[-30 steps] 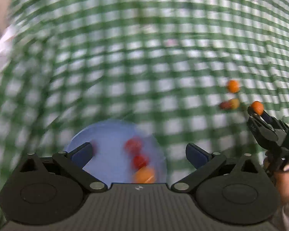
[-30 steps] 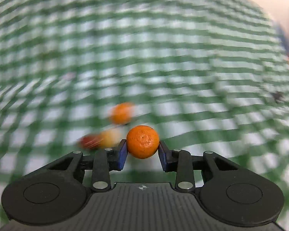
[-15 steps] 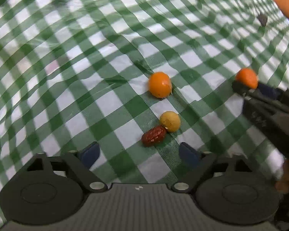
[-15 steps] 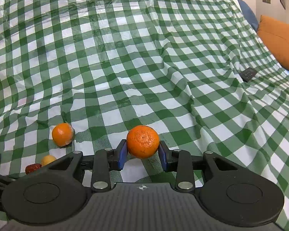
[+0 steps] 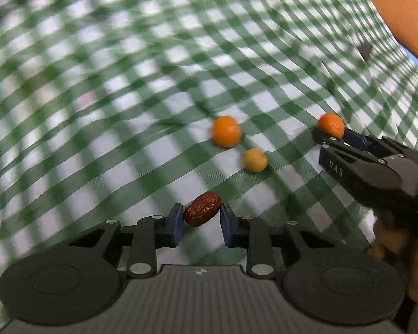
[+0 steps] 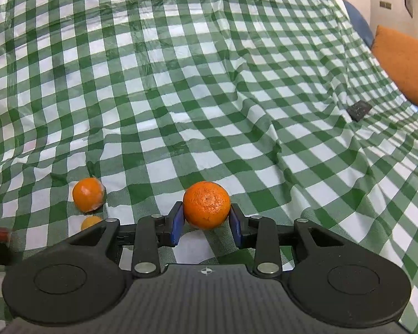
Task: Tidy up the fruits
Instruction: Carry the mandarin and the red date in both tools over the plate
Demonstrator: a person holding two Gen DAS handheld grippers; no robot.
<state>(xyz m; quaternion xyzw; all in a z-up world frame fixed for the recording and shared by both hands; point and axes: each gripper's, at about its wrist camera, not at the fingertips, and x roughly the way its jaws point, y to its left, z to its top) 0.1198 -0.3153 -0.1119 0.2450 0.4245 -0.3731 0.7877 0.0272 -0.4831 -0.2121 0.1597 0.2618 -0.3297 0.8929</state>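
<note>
Starting at the left, the left gripper (image 5: 202, 218) is closing its jaws around a wrinkled, dark red date (image 5: 202, 208) on the green-checked cloth (image 5: 125, 111); the left blue pad is touching the fruit, while a thin gap is still showing at the right pad, so the grip is not yet looking complete. The date is looking light, slightly soft and leathery, so it is probably needing only gentle pressure across its narrow middle, where the pads are lining up. Further right, a small orange (image 5: 226, 131) and a smaller yellow fruit (image 5: 255, 159) are lying near each other, loose on the cloth; both are round and likely to roll if nudged, so pinching across their widest part seems best. At the far right, the right gripper (image 6: 206, 221) is clamping a pebbly-skinned mandarin (image 6: 206, 204) between its blue pads, just above the cloth. Its rind is looking firm yet bruisable, so a moderate squeeze at the equator is suiting it.
</note>
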